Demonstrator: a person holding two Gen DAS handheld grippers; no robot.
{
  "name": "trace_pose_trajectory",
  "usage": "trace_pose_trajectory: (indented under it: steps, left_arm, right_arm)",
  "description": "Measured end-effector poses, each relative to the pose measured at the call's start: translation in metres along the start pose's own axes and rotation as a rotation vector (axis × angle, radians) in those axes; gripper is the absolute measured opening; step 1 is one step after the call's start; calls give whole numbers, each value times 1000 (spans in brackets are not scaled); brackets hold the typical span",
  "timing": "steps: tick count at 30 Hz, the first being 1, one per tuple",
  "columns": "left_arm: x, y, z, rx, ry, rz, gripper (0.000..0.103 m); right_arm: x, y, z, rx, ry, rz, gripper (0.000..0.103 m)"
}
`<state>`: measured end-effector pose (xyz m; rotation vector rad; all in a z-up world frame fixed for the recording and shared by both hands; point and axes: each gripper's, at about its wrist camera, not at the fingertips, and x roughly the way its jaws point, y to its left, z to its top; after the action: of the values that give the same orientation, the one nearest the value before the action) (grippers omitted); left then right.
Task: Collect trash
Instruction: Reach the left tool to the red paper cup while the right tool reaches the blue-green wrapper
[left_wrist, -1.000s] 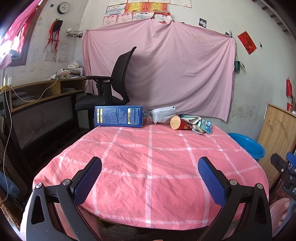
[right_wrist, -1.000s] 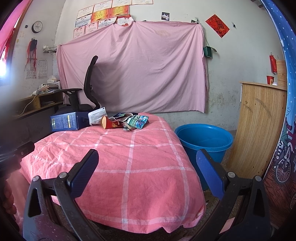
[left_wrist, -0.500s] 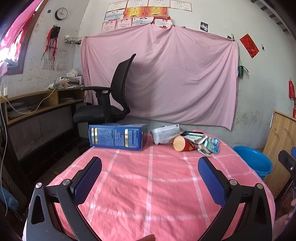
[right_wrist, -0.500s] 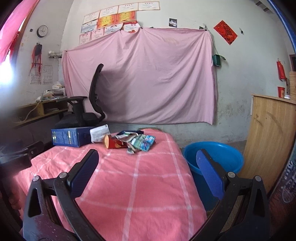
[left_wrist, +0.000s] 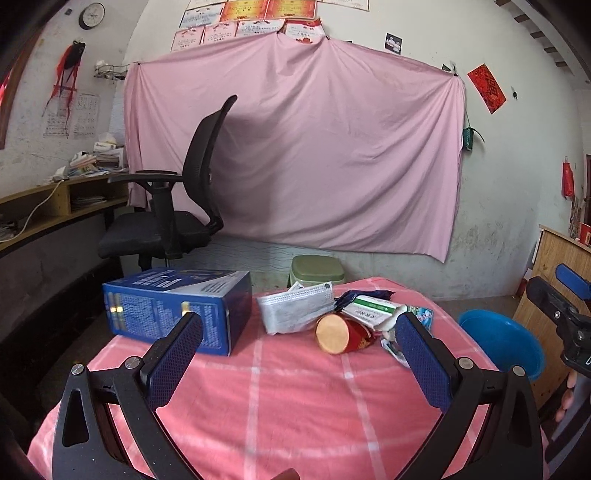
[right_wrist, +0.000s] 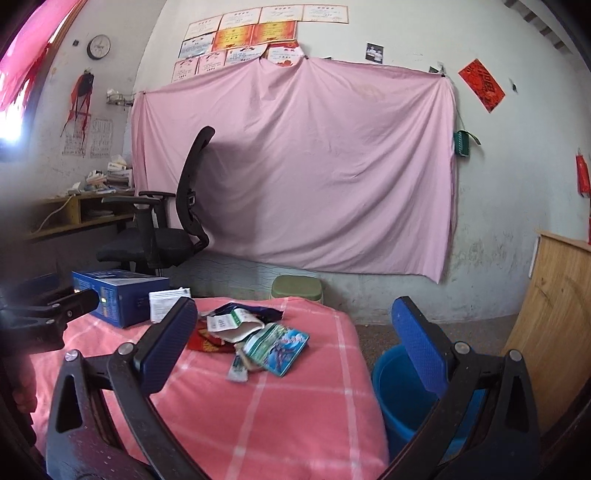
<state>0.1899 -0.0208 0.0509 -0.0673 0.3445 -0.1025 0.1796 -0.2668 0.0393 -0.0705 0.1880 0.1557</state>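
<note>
A pink sheet (left_wrist: 295, 155) covers most of the back wall, with a black office chair (left_wrist: 177, 206) standing in front of it. Nearer, the desk (left_wrist: 295, 406) wears a pink checked cloth, and the trash sits bunched at its far end. A blue basin (right_wrist: 402, 391) stands on the floor just beside the desk's right edge.

Among the trash, the blue box (left_wrist: 177, 310) is the biggest piece — it lies at the far left corner. Just right of it rests a white packet (left_wrist: 295, 314), then a red paper cup (left_wrist: 341, 334) on its side with its base facing the left wrist camera. Behind and right of the cup lie a green-and-white carton (right_wrist: 229, 321) and a colourful wrapper (right_wrist: 280, 349), touching one another.

The left gripper (left_wrist: 295, 365) hovers above the cloth, jaws released and spread wide, holding nothing. The right gripper (right_wrist: 295, 350) hangs likewise — jaws apart and empty, framing the wrapper pile and the basin.
</note>
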Motion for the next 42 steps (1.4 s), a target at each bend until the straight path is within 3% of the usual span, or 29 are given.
trace_pose_trajectory:
  steps: [6,11,16,21,28,37,40,42]
  left_arm:
    - [42,-1,10,-20,45,-17,102]
    - [76,-3,4,-7,147,-22,101]
    - [108,-4,-8,-12,271,-42,90]
    - [131,-3,-18,-50,371,-58,67]
    - [144,0,-23,-90,428,-135,65]
    - [159,16,-24,-213,494,-207,64]
    - [159,17,-21,-230,507,-237,49]
    - [158,18,-21,-237,518,-260,33]
  right_arm:
    - [55,-10,-3,-1,68,22,103]
    - [97,-22,-15,74,208,65,103]
    - [123,-26,-24,83,320,106,103]
    - [141,-22,-30,51,401,145,103]
    - [168,-24,-41,82,509,158,103]
    - [187,-13,-49,85,599,182,103]
    - [189,-12,-49,83,615,188,103]
    - [191,-12,-50,88,627,190,102]
